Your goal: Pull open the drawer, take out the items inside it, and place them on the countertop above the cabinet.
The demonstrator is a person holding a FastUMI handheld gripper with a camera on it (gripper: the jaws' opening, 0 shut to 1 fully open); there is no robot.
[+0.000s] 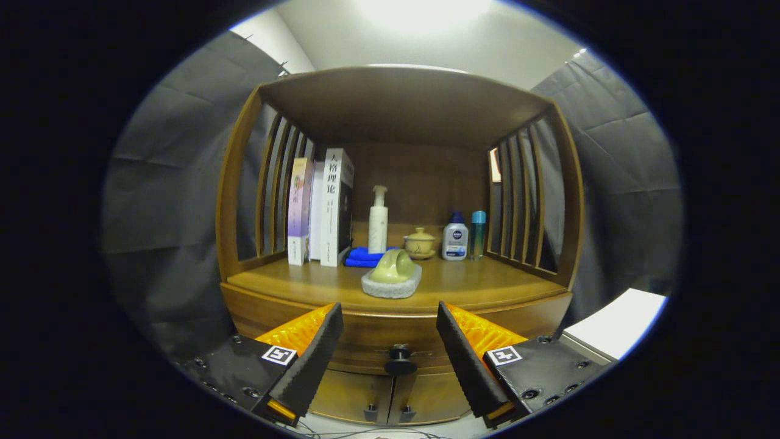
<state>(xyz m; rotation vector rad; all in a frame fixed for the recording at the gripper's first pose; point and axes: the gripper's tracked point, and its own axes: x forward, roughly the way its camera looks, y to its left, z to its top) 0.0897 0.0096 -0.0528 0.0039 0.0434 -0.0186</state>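
A home corner mocked up inside a booth: grey cloth walls hang behind a wooden cabinet (396, 183) whose shelf holds books (323, 207), a pump bottle (378, 221), a lidded cup (420, 242), toiletry bottles (455, 241) and a blue cloth (362, 256).

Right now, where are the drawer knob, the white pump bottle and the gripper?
drawer knob (400, 366), gripper view, on its round face.
white pump bottle (378, 227), gripper view, on its body.
gripper (390, 332), gripper view, midway between open fingers.
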